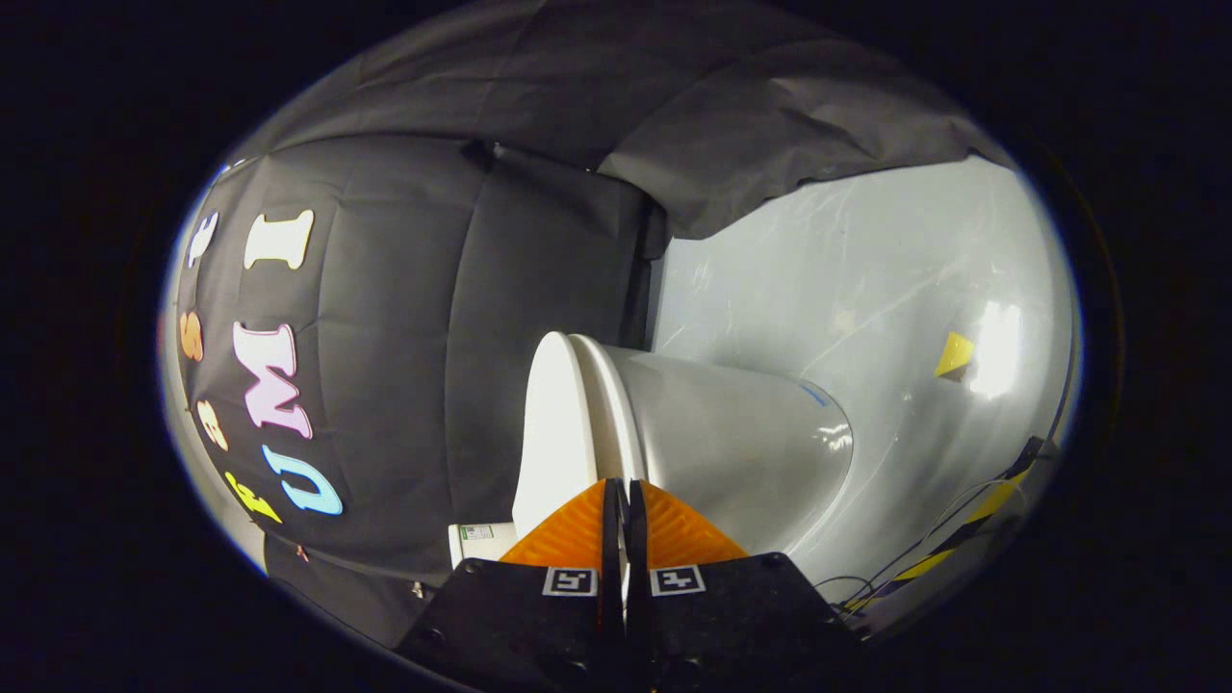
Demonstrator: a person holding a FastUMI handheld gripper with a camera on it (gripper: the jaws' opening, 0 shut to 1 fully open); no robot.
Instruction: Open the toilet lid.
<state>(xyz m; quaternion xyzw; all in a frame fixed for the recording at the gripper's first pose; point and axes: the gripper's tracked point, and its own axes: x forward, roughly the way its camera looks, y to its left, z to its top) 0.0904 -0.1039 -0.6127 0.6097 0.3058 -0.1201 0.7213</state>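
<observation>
The view is rolled on its side, so the white toilet stands with its top facing the black cloth wall. Its lid (pixel 551 433) lies flat on the seat (pixel 604 404), and the glossy bowl (pixel 741 448) widens out beyond them. My gripper (pixel 622 484) has its two orange fingers (pixel 577 529) pressed together, shut. The tips rest at the rim, where the seat meets the bowl. I see nothing held between the fingers. They hide the near edge of the lid and seat.
A shiny grey floor (pixel 866 289) spreads past the bowl, with a yellow triangle mark (pixel 955 354) and yellow-black tape (pixel 962 539) on it. Thin cables (pixel 866 582) lie near the tape. A white labelled box (pixel 481 541) sits beside the lid.
</observation>
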